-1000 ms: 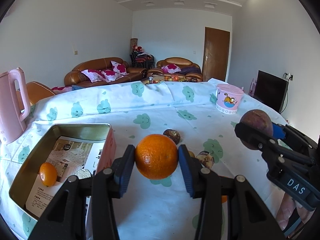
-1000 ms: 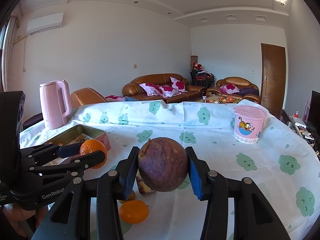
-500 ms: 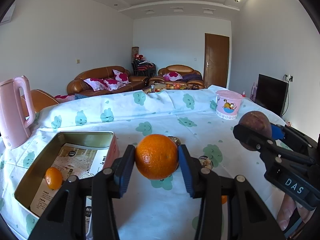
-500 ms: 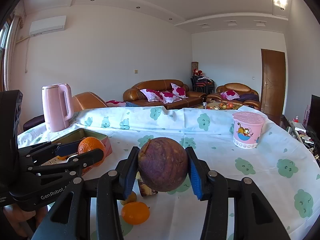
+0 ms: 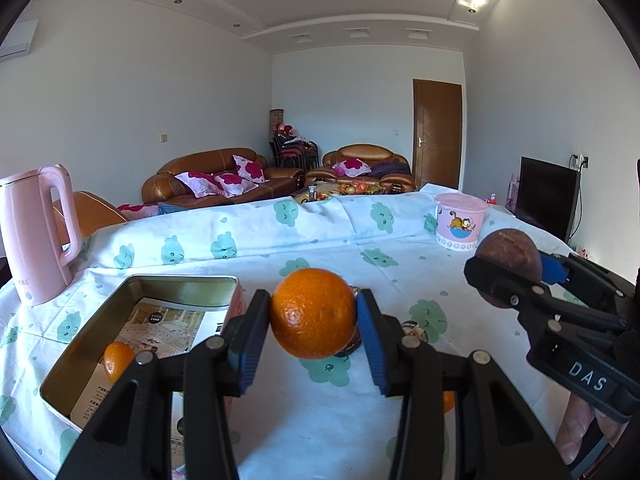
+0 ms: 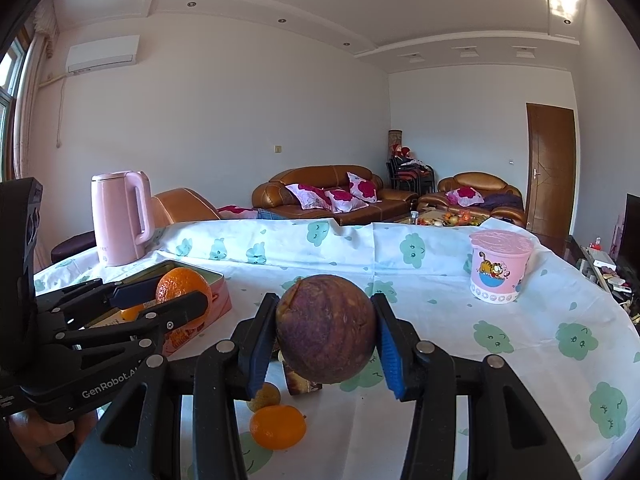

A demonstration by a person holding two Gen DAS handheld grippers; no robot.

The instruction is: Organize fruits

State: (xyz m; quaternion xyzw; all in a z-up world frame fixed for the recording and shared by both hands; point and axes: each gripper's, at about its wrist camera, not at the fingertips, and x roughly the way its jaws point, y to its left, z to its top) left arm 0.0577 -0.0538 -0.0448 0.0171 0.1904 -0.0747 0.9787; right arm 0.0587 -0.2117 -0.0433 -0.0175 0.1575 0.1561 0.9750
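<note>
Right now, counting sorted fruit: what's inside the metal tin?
Inside the metal tin: one small orange lying on printed paper. The near corner is covered by the left hand-held gripper.

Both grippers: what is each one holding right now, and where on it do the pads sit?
The left gripper clamps an orange across its left and right sides. The right gripper clamps a brownish-purple round fruit the same way, by its sides.
</note>
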